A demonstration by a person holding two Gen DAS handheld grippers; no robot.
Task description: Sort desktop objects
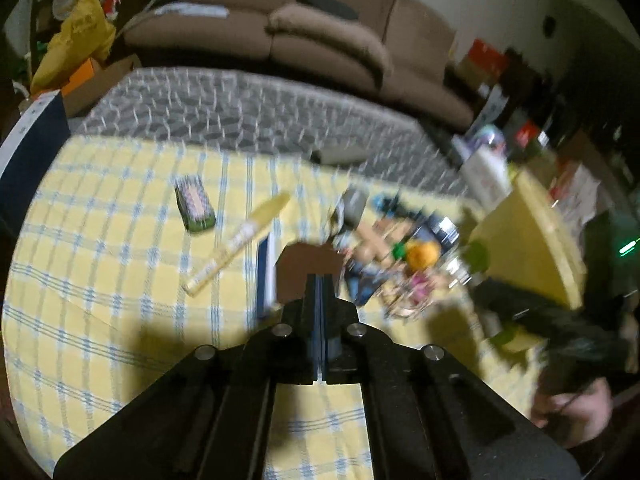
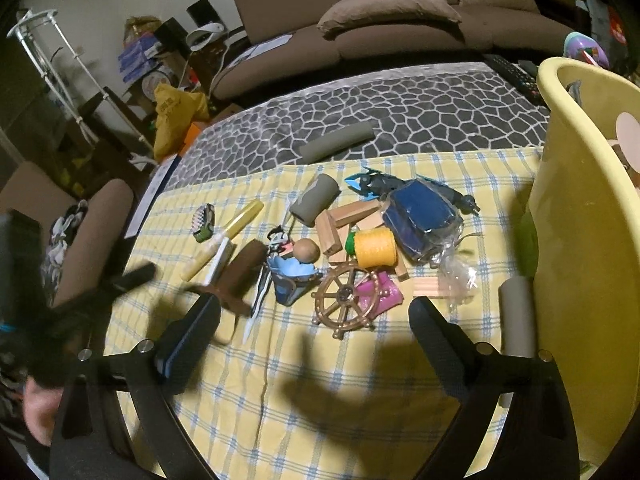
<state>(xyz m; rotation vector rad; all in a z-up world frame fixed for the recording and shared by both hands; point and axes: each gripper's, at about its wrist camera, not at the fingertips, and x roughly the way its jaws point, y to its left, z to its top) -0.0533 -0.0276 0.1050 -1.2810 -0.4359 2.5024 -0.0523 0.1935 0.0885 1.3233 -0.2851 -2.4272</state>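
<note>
While the left tongs (image 1: 319, 280) grip a brown sleeve-like piece (image 1: 306, 274) edge-on above the yellow checked tabletop (image 1: 100, 260), the left wrist view is smeared, so fine detail there is unreliable. Risk: the hold is thin, on one edge only; the piece may twist or slip out if swung fast toward the bin.

Left to right on the tabletop: small patterned tin (image 2: 204, 222), yellow marker (image 2: 236, 226), the held brown piece (image 2: 240, 276), white-and-blue stick (image 2: 256, 300) just beside it, cartoon figure (image 2: 288, 268), brown ship's wheel (image 2: 344, 300) overlapping a pink piece (image 2: 380, 292), wooden blocks (image 2: 340, 224), yellow thread spool (image 2: 374, 246), blue bagged item (image 2: 420, 216), grey tube (image 2: 518, 312) against the yellow bin (image 2: 580, 240).

Right tongs (image 2: 316, 312) spread wide, holding nothing, low over the wheel. Risk: pile is tightly packed; closing here may snag the pink piece or drag neighbours.

Brown piece: matte, dark, flared at the lower end.
</note>
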